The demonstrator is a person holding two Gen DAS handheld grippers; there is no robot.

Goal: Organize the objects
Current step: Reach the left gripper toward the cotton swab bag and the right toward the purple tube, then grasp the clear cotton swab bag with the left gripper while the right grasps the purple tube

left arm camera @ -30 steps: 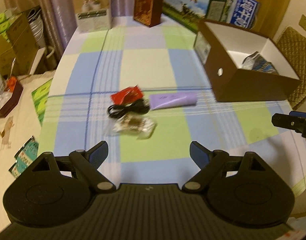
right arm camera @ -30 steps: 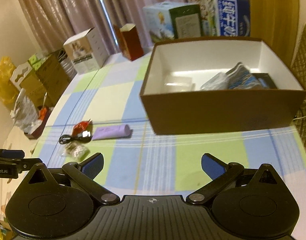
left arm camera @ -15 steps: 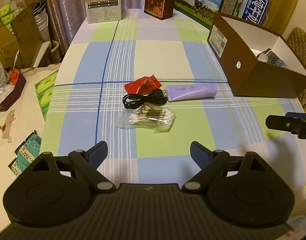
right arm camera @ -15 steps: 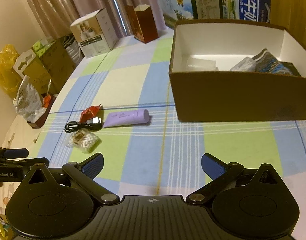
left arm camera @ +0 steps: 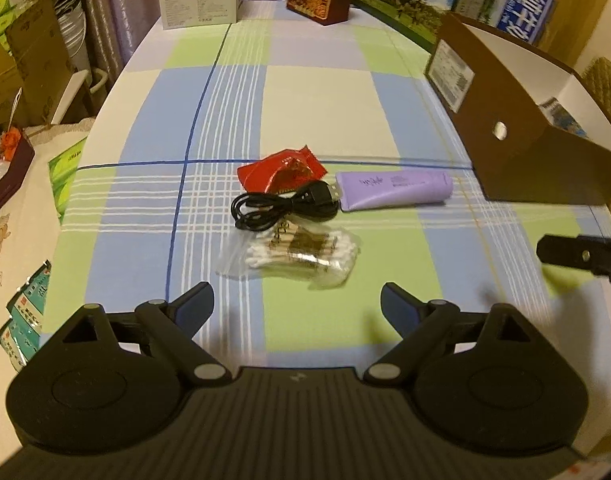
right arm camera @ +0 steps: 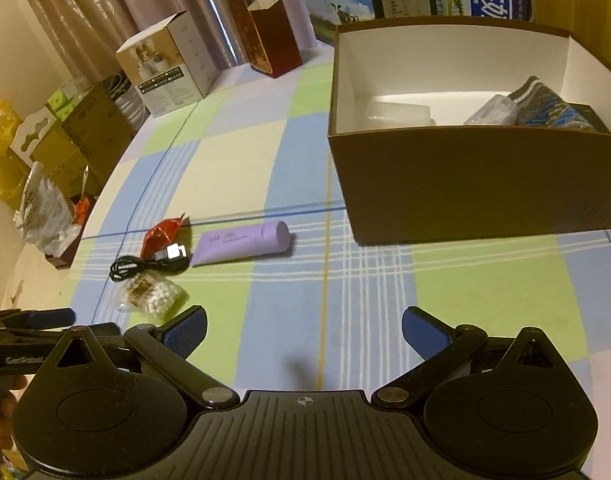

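Target is the brown open-top cardboard box with white lining [right arm camera: 481, 184] at the right side of the table with the blue, green and cream checked cloth [left arm camera: 321, 100]; it already holds a few packets, so judging by that, the loose items go in there. Four items sit in a tight cluster mid-table, left of the box: lilac squeeze tube [left arm camera: 395, 191] lying flat, cap end nearest the box corner; clear bag of cotton swabs [left arm camera: 301, 254] closest to the near edge; coiled black USB cable [left arm camera: 283, 205] between bag and tube, its plug touching the tube's crimped end; red foil snack packet [left arm camera: 281, 170] just behind the cable. Step in hand looks like the approach to the first pick. The swab bag is in line with the left gripper [left arm camera: 297, 300], so take it across the short width, pinch the bulk rather than the loose film, and stay clear of the cable loops. Tube suits the right gripper [right arm camera: 303, 330]: grip mid-body. Both grippers are spread wide, empty, above the cloth, touching nothing.
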